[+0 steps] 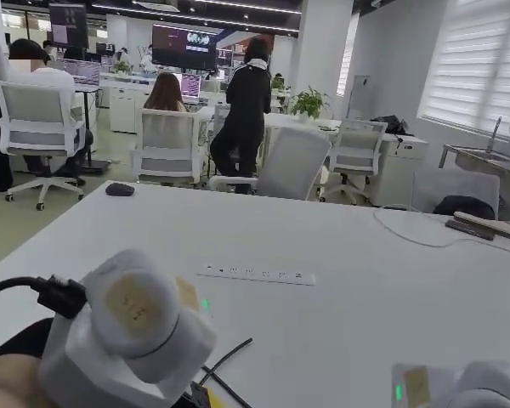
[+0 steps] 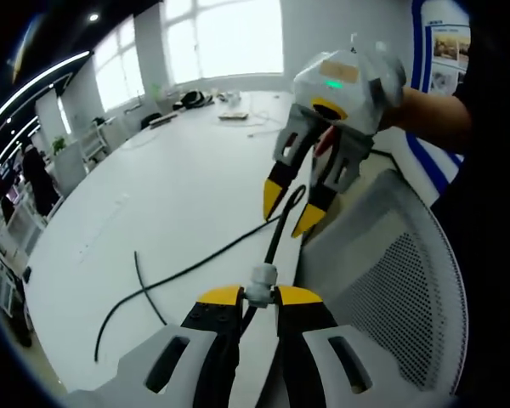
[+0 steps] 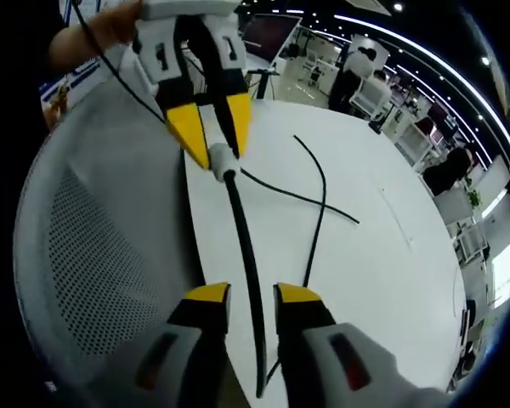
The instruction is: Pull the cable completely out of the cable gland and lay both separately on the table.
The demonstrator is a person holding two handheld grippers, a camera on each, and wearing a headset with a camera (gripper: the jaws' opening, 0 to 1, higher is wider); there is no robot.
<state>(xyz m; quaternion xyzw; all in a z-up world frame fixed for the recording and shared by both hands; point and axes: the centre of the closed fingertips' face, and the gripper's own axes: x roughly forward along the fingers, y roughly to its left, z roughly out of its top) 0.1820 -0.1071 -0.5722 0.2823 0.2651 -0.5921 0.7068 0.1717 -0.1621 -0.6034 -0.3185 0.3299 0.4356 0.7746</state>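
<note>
Left gripper (image 2: 259,299) has its two yellow-tipped jaws pressed shut on the little white cable gland (image 2: 261,280). You can see this in the left gripper view. The gland sits right between the tips, held up in the air and not lying down. It hangs just over the near edge of the white table (image 2: 178,170), close to the back of a white mesh chair (image 2: 391,280).

A black cable (image 2: 276,238) comes out of the gland, so it is not pulled out yet. From the gland it goes straight across to the right gripper (image 3: 253,296). In the right gripper view the cable runs down the gap between that gripper's jaws. The jaws stand apart, with room on both sides of the cable.

A hand (image 2: 421,110) holds the right gripper from behind.

Farther out, the rest of the cable lies loose on the table. It bends round and crosses over itself near the near edge.

In the head view, the white back of a gripper (image 1: 136,331) sits low on the left side. I cannot tell which gripper that one is. A bit of black cable lies beside it on the table. Out near the middle of the table lies a long white power strip (image 1: 255,274). A dark mouse (image 1: 119,189) rests by the far edge.
</note>
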